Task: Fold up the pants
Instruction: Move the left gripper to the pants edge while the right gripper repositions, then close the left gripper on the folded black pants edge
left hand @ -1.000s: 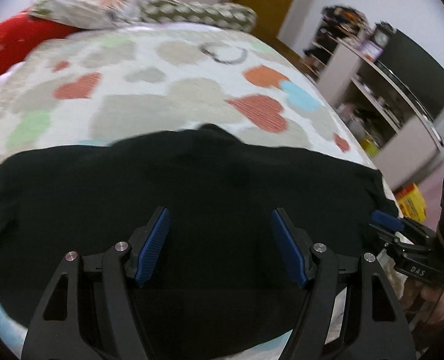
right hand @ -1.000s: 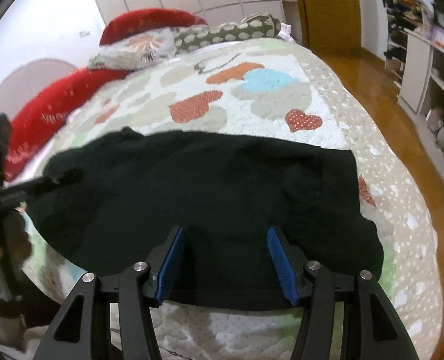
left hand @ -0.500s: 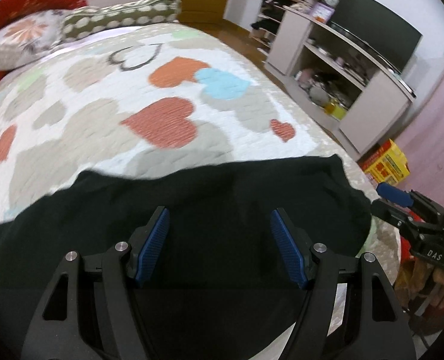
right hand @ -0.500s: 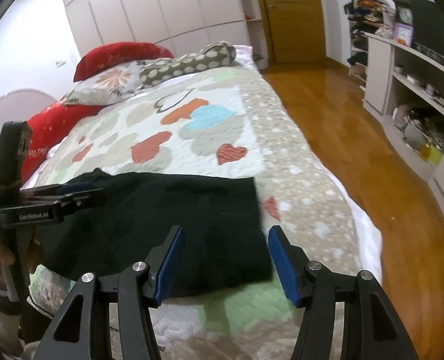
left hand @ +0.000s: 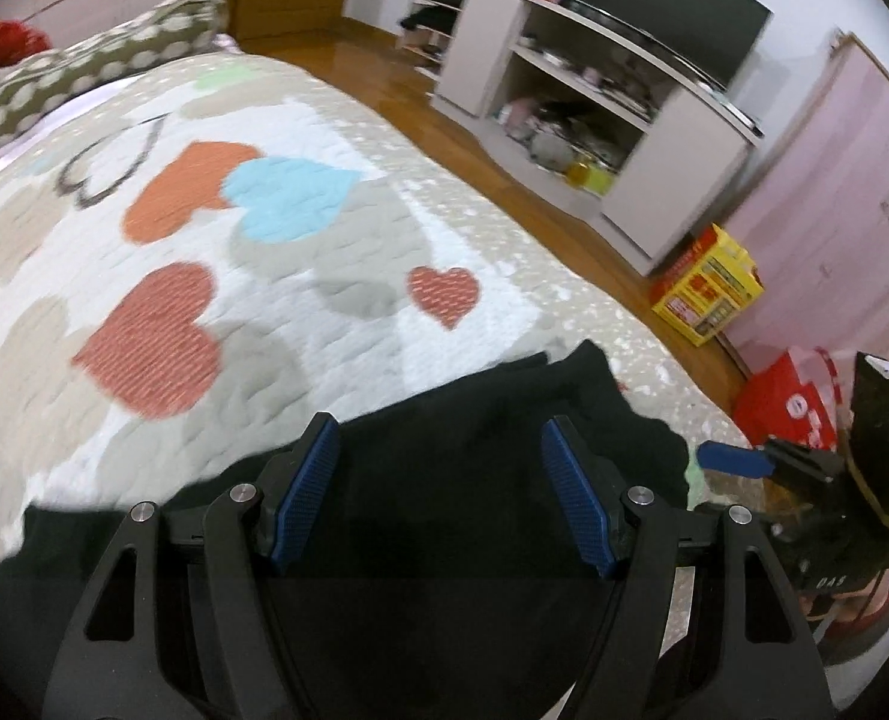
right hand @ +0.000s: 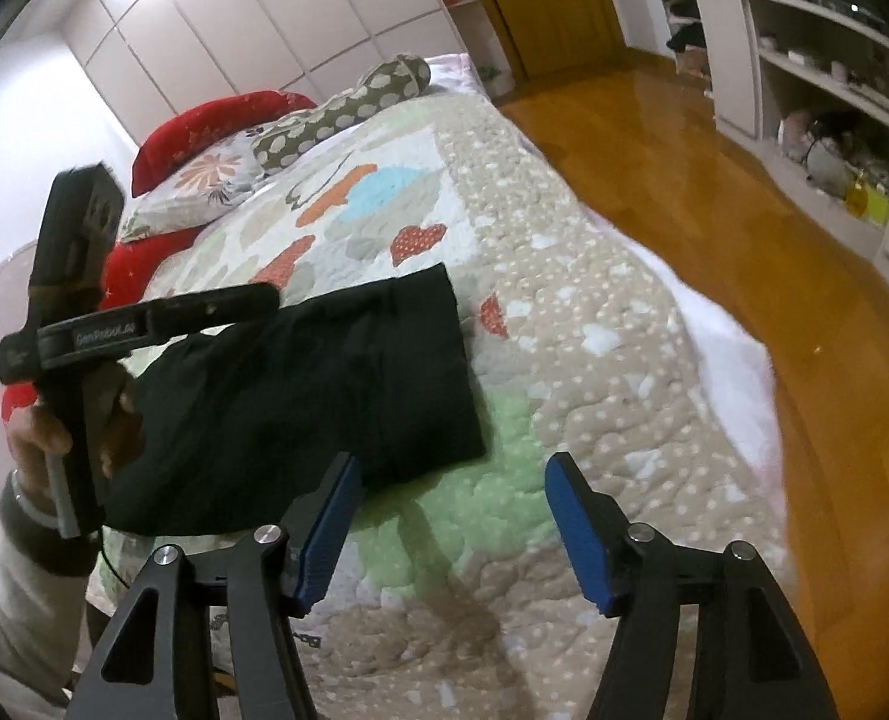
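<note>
Black pants [left hand: 474,420] lie flat on the heart-patterned quilt [left hand: 216,252], near the bed's front edge. My left gripper [left hand: 438,450] is open and empty, hovering over the pants' right end. My right gripper [right hand: 450,480] is open and empty, over the quilt just right of the pants' near corner [right hand: 324,384]. The right gripper [left hand: 738,459] shows at the right edge of the left wrist view. The left gripper [right hand: 216,306] shows from the side above the pants in the right wrist view.
Pillows [right hand: 336,114] and a red cushion [right hand: 216,120] lie at the bed's head. A wooden floor [right hand: 714,180] runs along the bed's right side. A shelf unit with a TV [left hand: 612,78], a yellow box [left hand: 708,288] and a red bag [left hand: 786,396] stand beyond it.
Both grippers have swung to the right along the pants, staying open. The right gripper now sits past the pants' right edge over bare quilt. The pants have not visibly moved.
</note>
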The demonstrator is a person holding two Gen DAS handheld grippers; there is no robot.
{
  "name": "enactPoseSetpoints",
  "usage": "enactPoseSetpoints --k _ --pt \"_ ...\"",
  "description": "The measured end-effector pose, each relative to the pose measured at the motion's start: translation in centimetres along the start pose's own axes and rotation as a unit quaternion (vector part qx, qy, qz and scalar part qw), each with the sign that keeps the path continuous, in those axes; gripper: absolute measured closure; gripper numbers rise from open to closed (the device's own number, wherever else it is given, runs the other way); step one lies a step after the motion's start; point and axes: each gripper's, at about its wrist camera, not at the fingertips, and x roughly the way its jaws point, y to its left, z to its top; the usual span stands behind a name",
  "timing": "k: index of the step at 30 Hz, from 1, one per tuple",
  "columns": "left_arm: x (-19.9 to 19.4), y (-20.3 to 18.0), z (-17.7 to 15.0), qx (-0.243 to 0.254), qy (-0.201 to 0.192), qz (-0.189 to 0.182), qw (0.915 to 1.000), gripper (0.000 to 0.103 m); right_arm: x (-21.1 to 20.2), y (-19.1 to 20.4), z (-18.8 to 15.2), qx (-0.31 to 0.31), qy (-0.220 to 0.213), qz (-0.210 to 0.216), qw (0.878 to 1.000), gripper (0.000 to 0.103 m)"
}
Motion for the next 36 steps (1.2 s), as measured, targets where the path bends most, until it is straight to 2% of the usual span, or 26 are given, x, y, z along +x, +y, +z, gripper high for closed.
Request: enactPoseSetpoints --k 6,12,15,16,17,18,19,21,22,24,25,30,34,35,36 --pt "3.0 -2.1 1.4 0.074 0.027 0.002 0.9969 0.032 1.0 0.9 0.1 -0.008 -0.019 0.021 1.000 0.029" --pt "7.0 -2.7 2.0 0.114 0.068 -0.003 0.9911 0.032 2.3 1.2 0.3 -0.016 -0.035 0.054 0.998 0.028" --pt "7.4 -2.9 2.0 0.133 0.059 -0.015 0.9892 0.032 3.0 1.6 0.3 -0.024 -0.044 0.058 0.997 0.028" --pt "7.5 -2.9 2.1 0.136 0.061 -0.020 0.9886 0.034 3.3 1.8 0.3 -0.026 -0.045 0.063 0.997 0.028" --pt "7.6 -2.9 2.1 0.139 0.062 -0.027 0.9881 0.038 3.7 1.9 0.2 -0.027 -0.047 0.071 0.996 0.032" --pt "7.6 -2.8 2.1 0.140 0.064 -0.041 0.9872 0.048 4.2 1.9 0.3 -0.026 -0.044 0.083 0.995 0.050" --pt "7.7 -2.8 2.2 0.141 0.064 -0.050 0.9866 0.055 4.7 2.0 0.3 -0.026 -0.039 0.085 0.995 0.062" --pt "7.6 -2.8 2.2 0.140 0.062 -0.052 0.9868 0.062 5.2 2.3 0.5 -0.033 -0.043 0.078 0.996 0.074" --pt "7.3 -2.7 2.2 0.137 0.059 -0.055 0.9874 0.068 5.4 2.4 0.7 -0.032 -0.040 0.090 0.995 0.079" --pt "6.5 -2.3 2.4 0.123 0.057 -0.071 0.9883 0.081 5.3 2.8 1.1 -0.028 -0.039 0.105 0.993 0.082" --pt "5.8 -2.2 2.4 0.119 0.051 -0.075 0.9887 0.083 4.9 3.1 1.3 -0.027 -0.041 0.115 0.992 0.082" --pt "-0.3 -1.5 2.6 0.118 -0.004 -0.089 0.9891 0.083 1.9 7.7 2.9 -0.075 -0.069 0.146 0.984 0.083" --pt "-6.0 1.8 1.2 0.086 -0.052 -0.067 0.9926 0.083 1.2 13.1 3.7 -0.140 -0.078 0.157 0.975 0.083" --pt "-6.9 2.9 0.6 0.073 -0.058 -0.059 0.9939 0.081 1.6 14.8 3.6 -0.160 -0.077 0.159 0.971 0.083" --pt "-8.0 4.4 -0.2 0.050 -0.064 -0.049 0.9955 0.073 2.1 16.1 3.5 -0.174 -0.073 0.163 0.968 0.082"
